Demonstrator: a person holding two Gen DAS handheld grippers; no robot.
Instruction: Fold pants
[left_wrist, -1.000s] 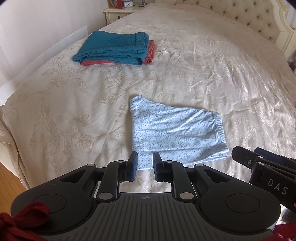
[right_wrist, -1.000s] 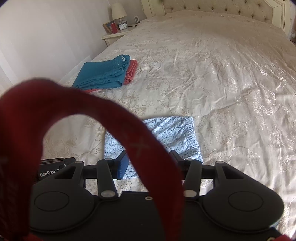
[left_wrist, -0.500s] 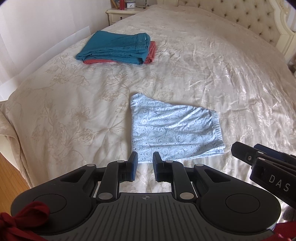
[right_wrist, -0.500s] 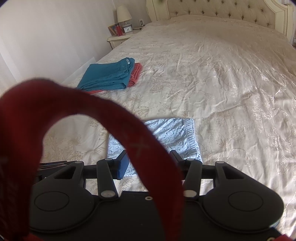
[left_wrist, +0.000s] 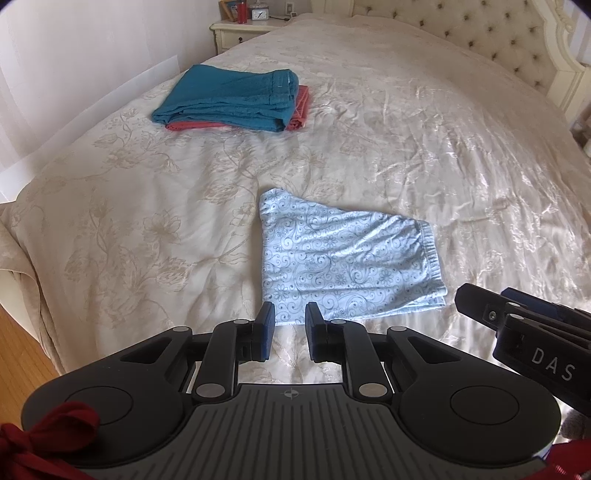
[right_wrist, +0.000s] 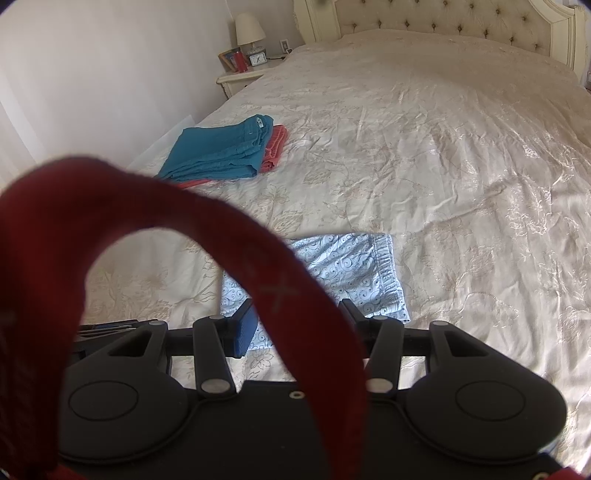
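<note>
Both tools are hovering over the folded blue pants (left_wrist: 347, 262) on the bed (left_wrist: 424, 147): left tool (left_wrist: 289, 321) slightly parted, right tool (right_wrist: 295, 321) wide, both empty. The folding is looking finished; stacking them likely needs a grip on an edge.

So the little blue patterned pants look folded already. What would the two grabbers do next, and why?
Probably lower the fingers of the left gripper and right gripper onto the near edge of the light blue pants to lift them toward the pile. They lie folded flat on the bedspread, apart from the teal pants stacked on a red garment, and neither gripper holds anything.
</note>
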